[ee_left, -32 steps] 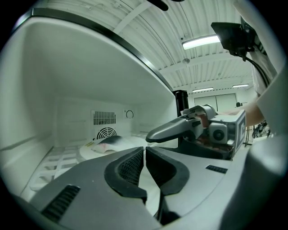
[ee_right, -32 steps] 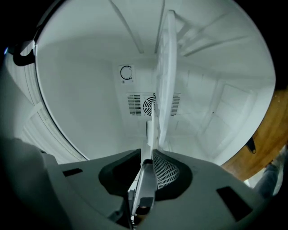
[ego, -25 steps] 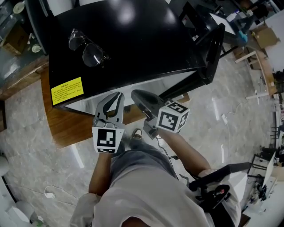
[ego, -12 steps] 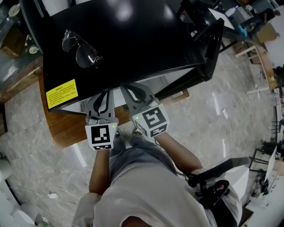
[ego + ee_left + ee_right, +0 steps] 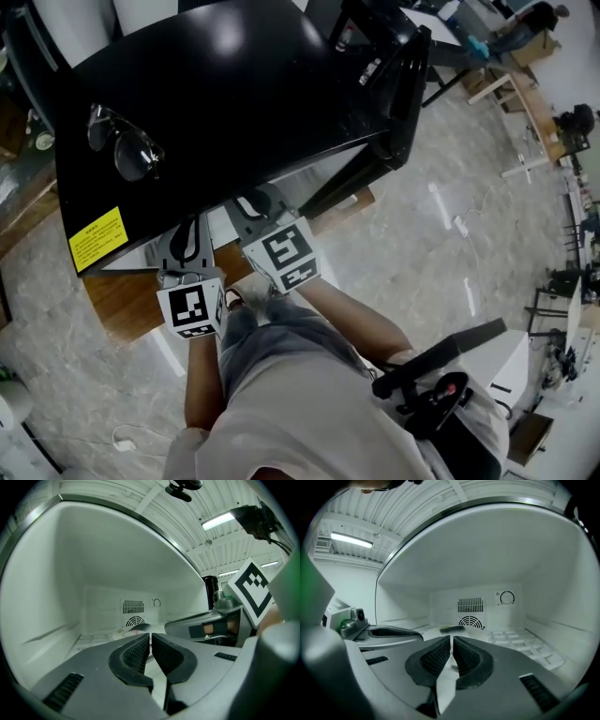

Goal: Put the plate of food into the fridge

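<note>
A black fridge (image 5: 244, 84) stands open, its white inside facing me. A plate of food (image 5: 450, 630) sits on the shelf deep inside, in front of the round vent; it shows as a pale rim with something dark on it (image 5: 136, 627). My left gripper (image 5: 190, 234) and right gripper (image 5: 248, 202) are side by side at the fridge mouth, tips under the top's front edge. Both point inward, almost level. The left gripper (image 5: 151, 639) and right gripper (image 5: 452, 641) are shut with only a thin slit between the pads and nothing held. The plate lies well beyond both.
Glasses (image 5: 122, 145) lie on the fridge top, with a yellow label (image 5: 97, 237) at its front corner. The fridge door (image 5: 403, 94) hangs open on the right. The fridge stands on a wooden base (image 5: 122, 300) on a marble floor. A dial (image 5: 506, 597) is on the back wall.
The right gripper has rolled so its marker cube now faces upward. Both grippers have shifted a little toward the fridge mouth, their tips now under the top's edge. Jaws unchanged.
</note>
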A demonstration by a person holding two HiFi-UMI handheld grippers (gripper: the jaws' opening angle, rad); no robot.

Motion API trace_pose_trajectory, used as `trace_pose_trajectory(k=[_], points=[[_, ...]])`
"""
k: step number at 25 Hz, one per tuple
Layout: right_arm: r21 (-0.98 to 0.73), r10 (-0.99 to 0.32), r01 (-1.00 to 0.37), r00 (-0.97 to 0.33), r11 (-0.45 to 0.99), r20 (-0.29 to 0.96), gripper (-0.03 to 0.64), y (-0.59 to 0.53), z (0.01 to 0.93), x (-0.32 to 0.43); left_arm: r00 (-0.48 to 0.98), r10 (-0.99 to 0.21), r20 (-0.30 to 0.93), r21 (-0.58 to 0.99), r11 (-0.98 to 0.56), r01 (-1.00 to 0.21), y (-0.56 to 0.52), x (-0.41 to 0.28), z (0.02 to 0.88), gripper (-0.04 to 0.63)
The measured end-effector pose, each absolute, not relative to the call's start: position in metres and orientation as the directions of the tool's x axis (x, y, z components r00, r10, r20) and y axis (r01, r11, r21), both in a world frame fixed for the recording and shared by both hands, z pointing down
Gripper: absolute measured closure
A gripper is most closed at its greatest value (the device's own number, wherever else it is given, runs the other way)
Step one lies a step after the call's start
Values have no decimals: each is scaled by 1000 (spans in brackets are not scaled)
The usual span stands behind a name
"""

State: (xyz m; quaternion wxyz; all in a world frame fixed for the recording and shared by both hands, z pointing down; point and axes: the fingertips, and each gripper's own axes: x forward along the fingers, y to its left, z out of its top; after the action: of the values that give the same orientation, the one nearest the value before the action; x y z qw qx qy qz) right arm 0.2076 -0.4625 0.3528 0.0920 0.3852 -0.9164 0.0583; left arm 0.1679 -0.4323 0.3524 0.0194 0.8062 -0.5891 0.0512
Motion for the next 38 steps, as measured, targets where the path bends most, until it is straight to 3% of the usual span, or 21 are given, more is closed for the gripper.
trace_pose_trajectory(k=[19,29,32,38], points=[[-37,-735,-749,-658,662,163,595,-409,290,329,291,-955,63,28,-290,-957,-395,265,294,569],[-63,-776,-792,-609,608,167,598,-362,295,332,318,-946,65,67,-314,-947,-349,263,294,575],[-93,-778,-799,-600,594,184,598,-327,304,364,337,-938,86,70,-332,-941,-314,296,301,575],[-117,-793,-821,-571,560,210,598,-308,366,508,375,-919,118,81,-368,-926,-301,441,362,575]])
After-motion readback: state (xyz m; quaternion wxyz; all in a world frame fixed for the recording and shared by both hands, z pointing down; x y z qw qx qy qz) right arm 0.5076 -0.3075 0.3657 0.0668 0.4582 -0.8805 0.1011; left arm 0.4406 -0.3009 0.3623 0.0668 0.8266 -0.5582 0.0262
